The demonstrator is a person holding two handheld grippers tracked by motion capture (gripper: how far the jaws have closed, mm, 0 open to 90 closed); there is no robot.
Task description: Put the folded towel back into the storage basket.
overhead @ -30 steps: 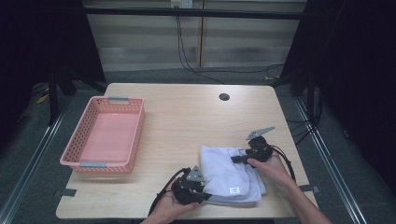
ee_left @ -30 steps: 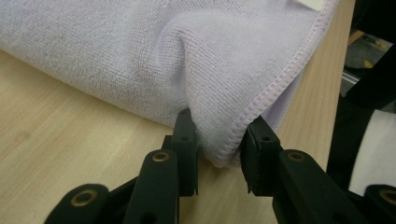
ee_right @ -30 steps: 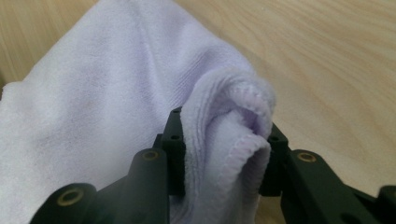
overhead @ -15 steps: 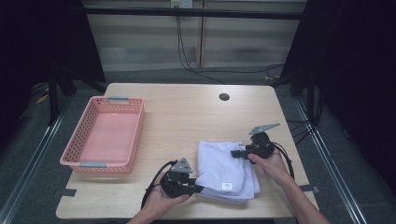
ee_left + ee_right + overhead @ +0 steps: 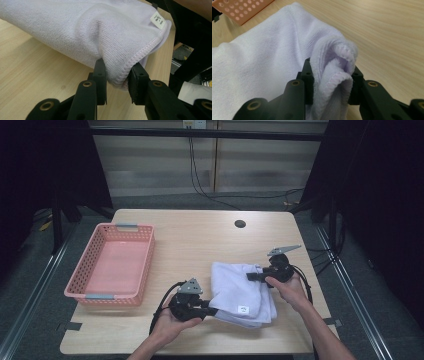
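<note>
- Both grippers have drawn apart since the earlier high view – the left gripper (image 5: 212, 311) out toward the counter's near left, the right gripper (image 5: 251, 276) a little farther back – and the towel (image 5: 239, 290) between them has changed shape, its folded stack pulled longer and looser.
- Jaw states: in the left gripper view the left gripper (image 5: 117, 81) pinches the towel (image 5: 82, 32) at a stitched edge, near the corner with the white label (image 5: 158, 19); in the right gripper view the right gripper (image 5: 331, 82) clamps a bunched fold of the towel (image 5: 262, 65) at another edge. Each pair of jaws is closed on cloth, not spread.
- Towel's place: on the near right part of the counter (image 5: 200, 235), well apart from the pink basket (image 5: 80, 285) at the left, which holds nothing that I can see.
- Done so far, as I judge it: both grips are secure and the towel's gripped edges are starting to come up off the wood.
- Left to do, by my reading: either open the towel out or carry it across – the pictures do not settle which. If the basket is the goal, the whole carry and the release remain.
- Most of the cloth lies on the counter, so the work looks early rather than near its end.
</note>
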